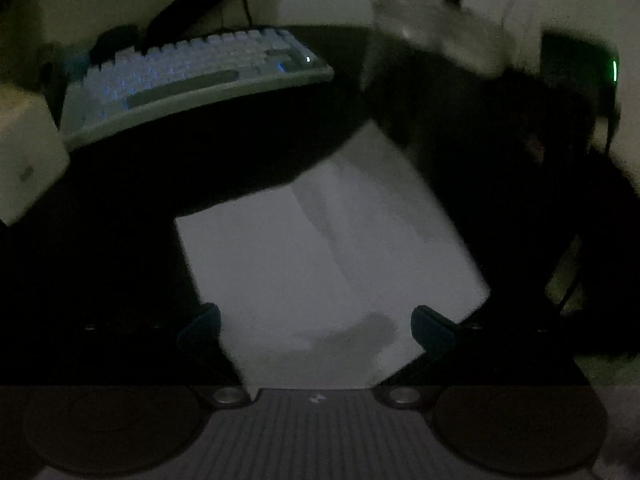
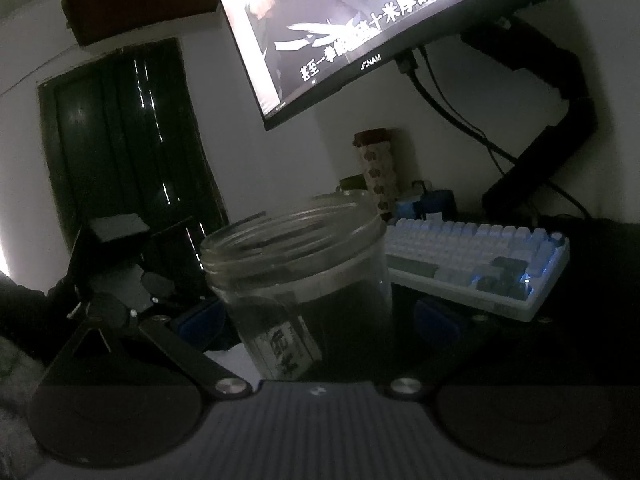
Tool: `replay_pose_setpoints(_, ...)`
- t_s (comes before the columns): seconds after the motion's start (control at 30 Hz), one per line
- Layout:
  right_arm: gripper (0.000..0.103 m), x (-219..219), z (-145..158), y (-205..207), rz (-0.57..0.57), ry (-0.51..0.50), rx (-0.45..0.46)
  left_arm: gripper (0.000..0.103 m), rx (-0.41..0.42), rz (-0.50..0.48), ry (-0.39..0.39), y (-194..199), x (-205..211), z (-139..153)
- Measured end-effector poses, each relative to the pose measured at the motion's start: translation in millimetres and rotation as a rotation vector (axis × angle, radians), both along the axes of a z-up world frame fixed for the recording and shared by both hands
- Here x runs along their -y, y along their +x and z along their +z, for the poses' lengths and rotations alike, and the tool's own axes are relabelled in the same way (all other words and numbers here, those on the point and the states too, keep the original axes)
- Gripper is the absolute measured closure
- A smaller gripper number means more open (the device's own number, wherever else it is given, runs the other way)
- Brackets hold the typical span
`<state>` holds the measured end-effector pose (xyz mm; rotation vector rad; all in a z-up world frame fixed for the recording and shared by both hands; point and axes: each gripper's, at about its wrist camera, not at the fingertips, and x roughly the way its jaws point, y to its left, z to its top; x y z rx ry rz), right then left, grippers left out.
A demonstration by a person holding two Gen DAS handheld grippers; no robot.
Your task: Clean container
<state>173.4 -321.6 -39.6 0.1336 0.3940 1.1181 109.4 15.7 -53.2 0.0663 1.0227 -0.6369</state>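
The right gripper (image 2: 316, 320) clasps a clear, lidless jar (image 2: 298, 276) between its blue-padded fingers (image 2: 434, 322), holding it tilted, its threaded mouth leaning toward the upper left and a printed label (image 2: 290, 350) on its lower wall (the characters are too blurred to read). Behind the jar a white and blue backlit keyboard (image 2: 476, 258) lies on the dark desk (image 2: 600, 280), beneath a lit monitor (image 2: 360, 28) on a black arm. The left gripper (image 1: 316, 326) stands wide apart, its blue fingertips (image 1: 432, 330) spread above a white sheet (image 1: 320, 248) lying askew on the desk (image 1: 120, 240) near its front edge. In the left wrist view, the jar (image 1: 444, 36) appears only as a pale smear at the top, above the desk's far right side.
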Motion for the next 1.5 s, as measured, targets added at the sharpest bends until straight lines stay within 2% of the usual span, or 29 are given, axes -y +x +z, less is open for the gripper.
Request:
replay_pose_setpoints(0.07, 0.000, 0, 0, 0, 0.000, 0.002, -0.003, 0.000, -0.059, 0.041, -0.130, 11, -7, 1)
replay_pose_setpoints(0.17, 0.000, 0, -1, 1, 0.000, 0.002, -0.011, 0.000, -0.115, 0.079, -0.264, 20, -11, -3)
replay_pose_setpoints(0.3, 0.000, -1, -3, 3, 0.003, 0.001, -0.024, 0.000, -0.124, 0.090, -0.304, 28, -3, -4)
replay_pose_setpoints(0.43, 0.000, -2, -5, 6, 0.001, 0.003, -0.039, 0.000, -0.093, 0.068, -0.242, 27, 19, 0)
replay_pose_setpoints(0.57, 0.000, -4, -6, 6, 0.006, -0.006, -0.041, 0.000, -0.023, 0.043, -0.112, 21, 50, 1)
replay_pose_setpoints(0.67, 0.000, -5, -6, 4, 0.004, -0.015, -0.038, 0.001, 0.025, 0.066, -0.036, 15, 66, 0)
replay_pose_setpoints(0.83, 0.000, -5, -5, 3, -0.001, -0.017, -0.030, 0.002, 0.177, 0.066, 0.145, -6, 98, -12)
replay_pose_setpoints(0.87, 0.000, -5, -5, 3, -0.002, -0.015, -0.027, 0.002, 0.191, 0.074, 0.136, -7, 98, -13)
replay_pose_setpoints(0.9, 0.000, -4, -5, 2, -0.003, -0.013, -0.025, 0.009, 0.205, 0.083, 0.125, -9, 97, -14)
replay_pose_setpoints(0.93, 0.000, -4, -5, 2, -0.004, -0.011, -0.024, 0.030, 0.226, 0.082, 0.114, -10, 95, -13)
replay_pose_setpoints(0.97, 0.000, -4, -4, 2, -0.005, -0.008, -0.023, 0.041, 0.238, 0.083, 0.105, -11, 93, -10)
replay_pose_setpoints(1.0, 0.000, -3, -4, 2, -0.006, -0.006, -0.021, 0.066, 0.240, 0.103, 0.099, -9, 89, -9)
replay_pose_setpoints(1.03, 0.000, -3, -4, 2, -0.007, -0.004, -0.020, 0.097, 0.237, 0.128, 0.086, -6, 81, -8)
replay_pose_setpoints(1.07, 0.000, -2, -3, 2, -0.007, -0.003, -0.020, 0.101, 0.221, 0.146, 0.070, -1, 75, -9)
replay_pose_setpoints(1.2, 0.000, -2, -3, 1, -0.008, -0.003, -0.016, 0.102, 0.149, 0.150, -0.057, 6, 44, -9)
replay_pose_setpoints(1.3, 0.000, -2, -3, 1, -0.013, 0.000, -0.017, 0.103, 0.078, 0.140, -0.235, 4, 18, 0)
replay_pose_setpoints(1.4, 0.000, -2, -3, 2, -0.012, -0.002, -0.019, 0.103, -0.029, 0.172, -0.488, 6, -23, 4)
replay_pose_setpoints(1.43, 0.000, -2, -3, 2, -0.011, -0.003, -0.020, 0.102, -0.065, 0.193, -0.538, 8, -32, 1)
replay_pose_setpoints(1.47, 0.000, -3, -3, 2, -0.010, -0.004, -0.021, 0.102, -0.097, 0.217, -0.561, 11, -42, -4)
replay_pose_setpoints(1.5, 0.000, -3, -3, 2, -0.008, -0.005, -0.021, 0.102, -0.113, 0.249, -0.540, 15, -50, -9)
